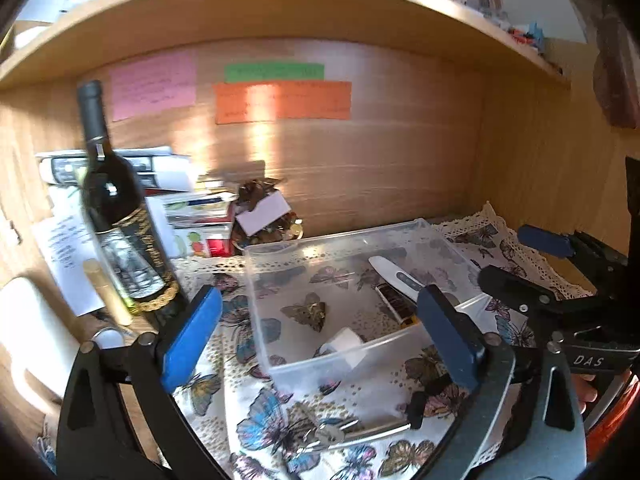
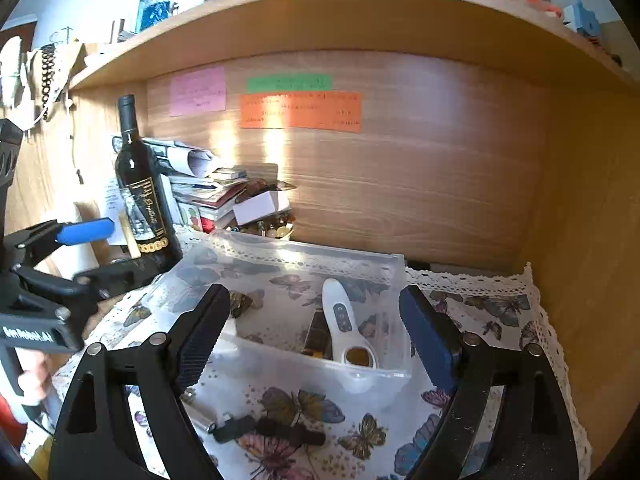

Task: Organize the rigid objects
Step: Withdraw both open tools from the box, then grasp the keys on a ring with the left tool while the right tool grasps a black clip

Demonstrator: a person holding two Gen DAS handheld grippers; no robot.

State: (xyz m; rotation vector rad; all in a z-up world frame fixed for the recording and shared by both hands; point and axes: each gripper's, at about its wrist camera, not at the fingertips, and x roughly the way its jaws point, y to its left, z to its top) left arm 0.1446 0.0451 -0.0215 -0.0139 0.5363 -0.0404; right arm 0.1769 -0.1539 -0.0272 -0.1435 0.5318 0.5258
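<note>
Saw a clear plastic bin standing on the butterfly-print cloth of the worktop, under a wooden shelf. Found inside the bin a white handheld device with buttons, lying toward the right side, a small dark rectangular item just beside it, a white block near the front wall and a brownish butterfly-shaped piece near the middle. Spotted keys on the cloth in front of the bin, outside it, with a black fob and a dark cylindrical piece close by. Held the left gripper with jaws wide apart, nothing between them, straddling the near left part of the bin. Held the right gripper likewise wide and empty, facing the bin's front wall. Noted a dark wine bottle upright to the left of the bin, a stack of books and papers behind it, and pink, green and orange notes on the back panel.
</note>
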